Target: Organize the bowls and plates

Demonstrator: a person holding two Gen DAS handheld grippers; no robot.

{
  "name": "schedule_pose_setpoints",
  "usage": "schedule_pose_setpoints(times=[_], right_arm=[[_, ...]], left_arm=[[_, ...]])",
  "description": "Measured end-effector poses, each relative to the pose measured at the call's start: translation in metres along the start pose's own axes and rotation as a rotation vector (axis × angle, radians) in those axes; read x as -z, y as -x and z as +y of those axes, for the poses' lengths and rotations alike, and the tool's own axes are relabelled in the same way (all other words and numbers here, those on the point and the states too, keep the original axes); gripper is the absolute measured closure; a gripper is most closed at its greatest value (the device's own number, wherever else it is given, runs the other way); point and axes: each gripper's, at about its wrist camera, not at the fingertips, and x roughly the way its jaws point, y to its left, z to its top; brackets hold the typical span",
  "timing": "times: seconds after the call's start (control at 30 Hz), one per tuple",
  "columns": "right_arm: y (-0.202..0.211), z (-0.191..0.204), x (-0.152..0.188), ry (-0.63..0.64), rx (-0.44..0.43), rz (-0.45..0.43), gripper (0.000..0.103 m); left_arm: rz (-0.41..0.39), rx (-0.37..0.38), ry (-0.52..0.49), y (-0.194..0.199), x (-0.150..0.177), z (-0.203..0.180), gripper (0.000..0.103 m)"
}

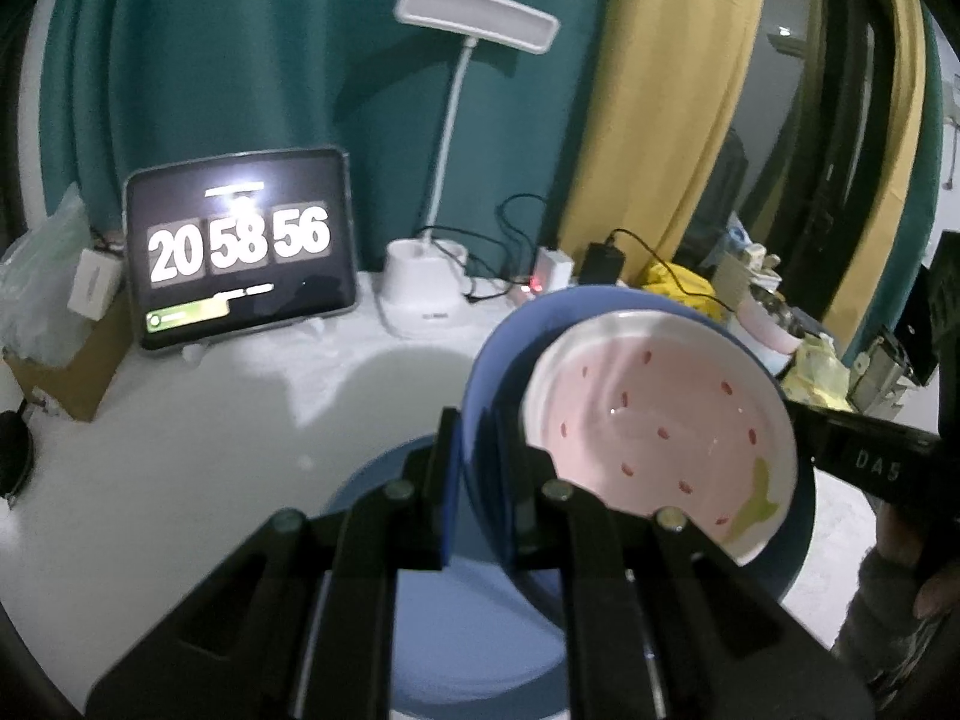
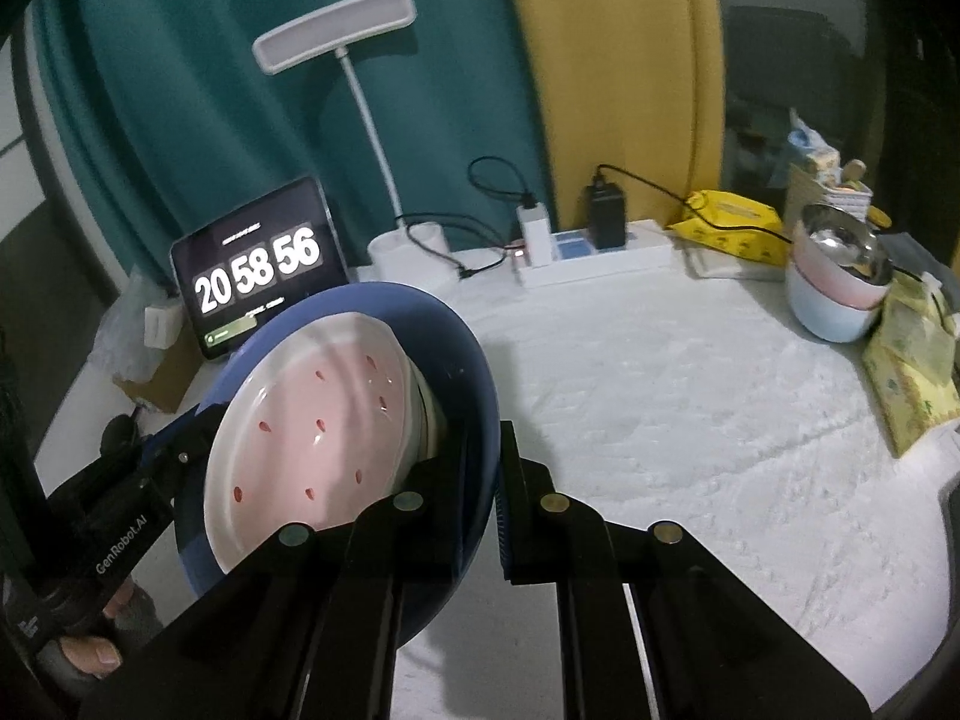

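Clamping the blue bowl's [image 1: 486, 396] rim, both claws closed.

we see open surface [image 2: 690, 420] in the middle; tablet [image 2: 258, 267], lamp [image 2: 408, 249], power strip [image 2: 600, 261] and stacked bowls [image 2: 837, 288] line its far and right edges.

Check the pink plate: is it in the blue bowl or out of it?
In. The pink plate sits inside the blue bowl, whose rim surrounds it, and both grippers, left and right, are clamped on that rim.
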Motion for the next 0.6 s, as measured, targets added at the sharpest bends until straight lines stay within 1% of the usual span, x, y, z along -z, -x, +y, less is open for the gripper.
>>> schedule_pose_setpoints(times=[0.33,0.6], right_arm=[[-0.034,0.029,0.001,0.021,-0.031,0.05,0.093],[-0.06,0.038,0.007,0.019,-0.047,0.099,0.093]], left_arm=[[0.037,-0.052,0.033,-0.008,0.008,0.037,0.094],[0.072,-0.08,0.047,-0.02,0.014,0.05,0.094]])
